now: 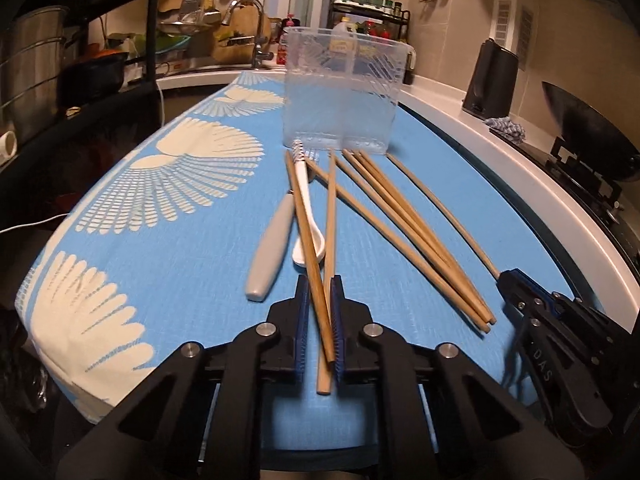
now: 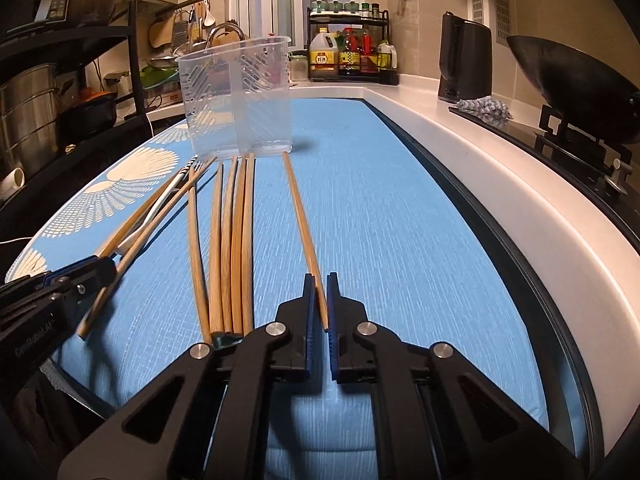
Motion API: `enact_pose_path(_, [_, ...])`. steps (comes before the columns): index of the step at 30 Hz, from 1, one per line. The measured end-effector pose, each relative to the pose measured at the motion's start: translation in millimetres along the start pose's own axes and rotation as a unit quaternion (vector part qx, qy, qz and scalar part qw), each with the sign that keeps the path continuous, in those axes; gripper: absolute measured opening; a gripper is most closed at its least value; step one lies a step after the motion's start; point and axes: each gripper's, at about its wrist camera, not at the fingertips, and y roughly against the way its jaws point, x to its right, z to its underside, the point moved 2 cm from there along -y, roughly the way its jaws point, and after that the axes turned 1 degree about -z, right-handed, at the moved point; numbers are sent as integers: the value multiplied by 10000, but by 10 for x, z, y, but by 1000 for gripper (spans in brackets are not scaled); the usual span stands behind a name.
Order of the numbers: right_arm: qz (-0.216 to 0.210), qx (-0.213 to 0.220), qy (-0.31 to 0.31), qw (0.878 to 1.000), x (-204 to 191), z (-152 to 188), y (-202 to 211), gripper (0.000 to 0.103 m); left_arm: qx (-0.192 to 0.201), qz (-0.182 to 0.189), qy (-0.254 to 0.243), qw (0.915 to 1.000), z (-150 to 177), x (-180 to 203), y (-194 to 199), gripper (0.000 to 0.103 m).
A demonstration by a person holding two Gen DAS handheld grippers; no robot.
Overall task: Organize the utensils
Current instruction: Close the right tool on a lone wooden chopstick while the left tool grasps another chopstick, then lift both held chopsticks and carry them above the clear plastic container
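Note:
My left gripper [image 1: 319, 282] is shut on two wooden chopsticks [image 1: 320, 320] that cross between its blue pads. They lie over a white spoon [image 1: 310, 254], beside a grey-handled utensil [image 1: 268, 252]. To the right lies a bundle of several chopsticks [image 1: 412, 232]. My right gripper [image 2: 319, 282] is shut on the near end of a single chopstick [image 2: 300, 208] that lies apart from the bundle [image 2: 232, 240]. A clear plastic holder [image 1: 340, 92] stands upright at the far end of the utensils [image 2: 240, 100]. Each gripper shows in the other's view [image 1: 510, 280] [image 2: 94, 268].
Everything lies on a blue cloth with white fan prints [image 1: 168, 264]. A white counter ledge [image 2: 500, 184] runs along the right, with a black kettle [image 2: 464, 60], a rag [image 2: 486, 108] and a wok on a stove [image 2: 572, 88]. Beyond the holder are a sink faucet [image 1: 248, 12] and a bottle rack [image 2: 352, 56].

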Motion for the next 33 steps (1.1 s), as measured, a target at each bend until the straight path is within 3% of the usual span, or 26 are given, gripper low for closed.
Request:
enact_pose_path(5, [-16,64,12,10000,-9,-5,56,5,131,-117,138,9998,-4,-232,116,6])
enact_pose_path(8, [50,104,5,9999,1,0,108,5,426,-167,132,9989,-9,-452,209,6])
enact_pose_path(10, [88,76,-13,9999,28,13,111,5,679,-206,-107,9974,-11,-557,236,6])
enact_pose_path(15, [138,6,-51,9999,52,50,101,7,876,163,-569,9944,4,-805,141,6])
enact_pose_path(21, [145,-4,-21,9999,41,48,63,9,718,390,-407,9958,38,-897,-10,6])
enact_pose_path(33, [114,32,-33,9999,70,39,34,16,897,131,-340,9953,200,-908,111,13])
